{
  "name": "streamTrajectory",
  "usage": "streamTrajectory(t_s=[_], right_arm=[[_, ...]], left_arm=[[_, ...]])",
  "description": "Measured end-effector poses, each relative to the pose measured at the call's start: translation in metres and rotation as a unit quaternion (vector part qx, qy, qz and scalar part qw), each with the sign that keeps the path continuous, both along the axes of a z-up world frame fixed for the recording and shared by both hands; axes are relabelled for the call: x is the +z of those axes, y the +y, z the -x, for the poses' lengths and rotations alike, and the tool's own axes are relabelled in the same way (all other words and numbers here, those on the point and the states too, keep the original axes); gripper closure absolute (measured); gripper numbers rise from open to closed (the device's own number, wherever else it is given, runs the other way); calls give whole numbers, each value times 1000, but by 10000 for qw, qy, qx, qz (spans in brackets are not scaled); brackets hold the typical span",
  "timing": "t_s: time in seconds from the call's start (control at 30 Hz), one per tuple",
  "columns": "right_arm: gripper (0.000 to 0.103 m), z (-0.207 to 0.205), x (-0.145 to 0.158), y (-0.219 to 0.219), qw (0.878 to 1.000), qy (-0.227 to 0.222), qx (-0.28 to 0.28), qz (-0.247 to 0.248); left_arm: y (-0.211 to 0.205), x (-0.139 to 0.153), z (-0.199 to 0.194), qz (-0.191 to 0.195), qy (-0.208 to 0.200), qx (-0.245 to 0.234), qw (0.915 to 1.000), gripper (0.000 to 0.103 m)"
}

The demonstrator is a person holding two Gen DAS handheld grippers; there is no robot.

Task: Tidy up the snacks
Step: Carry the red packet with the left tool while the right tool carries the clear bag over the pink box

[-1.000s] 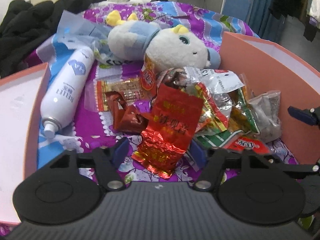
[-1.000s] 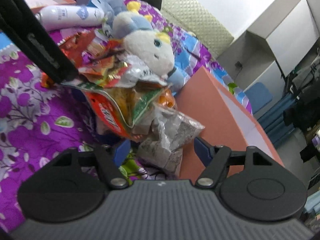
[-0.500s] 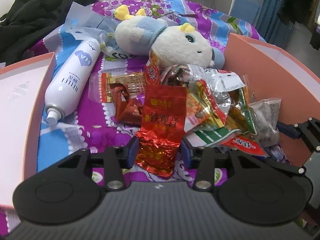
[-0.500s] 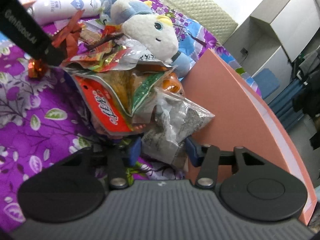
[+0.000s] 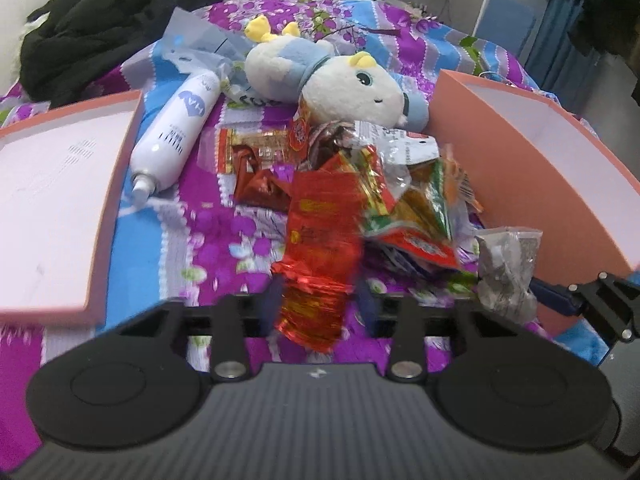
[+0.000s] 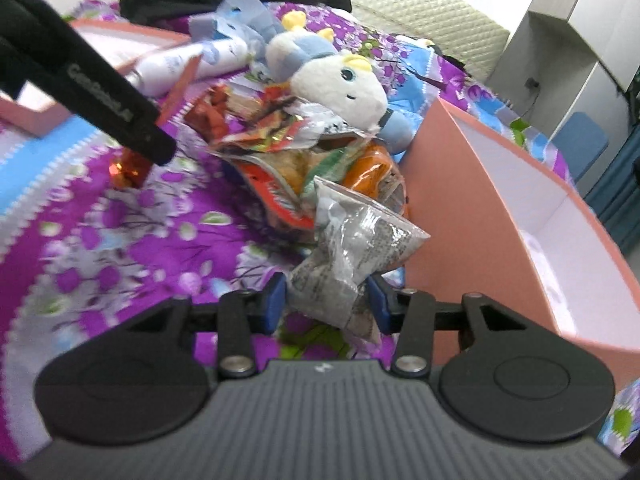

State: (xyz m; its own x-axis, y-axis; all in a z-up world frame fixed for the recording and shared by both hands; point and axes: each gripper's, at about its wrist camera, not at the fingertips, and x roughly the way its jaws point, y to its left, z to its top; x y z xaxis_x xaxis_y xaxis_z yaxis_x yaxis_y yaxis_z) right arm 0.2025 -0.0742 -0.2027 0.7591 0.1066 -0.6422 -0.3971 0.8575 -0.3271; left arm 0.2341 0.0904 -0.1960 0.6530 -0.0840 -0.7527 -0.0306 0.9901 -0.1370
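1. Bed (image 5: pixel 224 240) with purple floral cover carries everything; black clothes (image 5: pixel 100 20) heaped at the far end.
2. Two pink boxes: open box (image 6: pixel 480 208) on the right, its wall just beside the snack pile, inside bare where visible. Shallow pink box or lid (image 5: pixel 60 200) on the left, looks empty.
3. Plush toy (image 5: pixel 340 80) lies behind the pile; white spray bottle (image 5: pixel 176 128) on its side near the left box. Neither is a snack, so leave both.
4. Snack pile (image 5: pixel 400 184) sits between the two boxes, packets overlapping, mostly red, green and foil.
5. Left gripper (image 5: pixel 316 300): jaws have just been closing and now pinch the lower end of the red foil packet (image 5: pixel 320 240). Packet is blurred and looks lifted off the cover.
6. Right gripper (image 6: pixel 326 300): jaws have just been closing onto the clear grey packet (image 6: pixel 352 248), pinching its lower end; packet stands up at the near edge of the pile, next to the box wall.
7. Step in hand, as I judge it: carry both packets out of the pile into a box. To do it well:
   - keep both pinches firm, foil is slippery;
   - lift clear before moving sideways so neighbours do not drag along;
   - grey packet goes over the right wall, not into it;
   - release low inside the box.
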Motion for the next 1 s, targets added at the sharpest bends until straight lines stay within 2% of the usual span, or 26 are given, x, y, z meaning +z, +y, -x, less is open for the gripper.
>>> streamTrajectory(t_s=[0.1, 0.17, 0.23, 0.33, 0.47, 0.57, 0.6, 0.67, 0.7, 0.73, 0.83, 0.93, 1.0], right_arm=[[56, 12, 14, -11, 9992, 103, 66, -377], [56, 17, 22, -18, 9979, 198, 108, -603], [56, 22, 27, -25, 9965, 218, 119, -798], [57, 24, 27, -34, 9929, 472, 135, -1084], [56, 27, 15, -41, 9901, 694, 126, -1213], [56, 26, 8, -44, 9866, 896, 86, -1361], [56, 25, 6, -46, 9852, 949, 60, -1425], [56, 25, 4, -48, 9839, 995, 35, -1486], [56, 24, 4, -49, 9833, 1006, 26, -1516], [56, 24, 3, -51, 9825, 1030, 8, -1551], [56, 23, 1, -55, 9816, 1078, -68, -1572], [56, 26, 2, -58, 9819, 1062, -75, -1567], [56, 27, 2, -61, 9816, 1086, -97, -1566]], left_arm=[[-6, 12, 14, 4, 26, 86, 10000, 74], [-9, 18, 22, -10, 54, 194, 9998, 78], [-11, 20, 28, -3, 56, 222, 9997, 83], [-13, 20, 33, 51, 67, 261, 9996, 84], [-10, 13, 30, 66, 72, -34, 9999, 84], [-5, 7, 21, 112, 71, -471, 9988, 80], [-5, 4, 17, 46, 111, -619, 9980, 78], [-11, 2, 11, -202, 99, -973, 9950, 64], [-15, 0, 8, -321, 82, -1179, 9925, 46], [-19, -2, 6, -452, 58, -1359, 9897, 33], [-32, -16, -3, -894, 178, -1664, 9818, 32], [-39, -25, -8, -981, 198, -1849, 9777, 32], [-47, -32, -11, -1201, 227, -1963, 9729, 32]])
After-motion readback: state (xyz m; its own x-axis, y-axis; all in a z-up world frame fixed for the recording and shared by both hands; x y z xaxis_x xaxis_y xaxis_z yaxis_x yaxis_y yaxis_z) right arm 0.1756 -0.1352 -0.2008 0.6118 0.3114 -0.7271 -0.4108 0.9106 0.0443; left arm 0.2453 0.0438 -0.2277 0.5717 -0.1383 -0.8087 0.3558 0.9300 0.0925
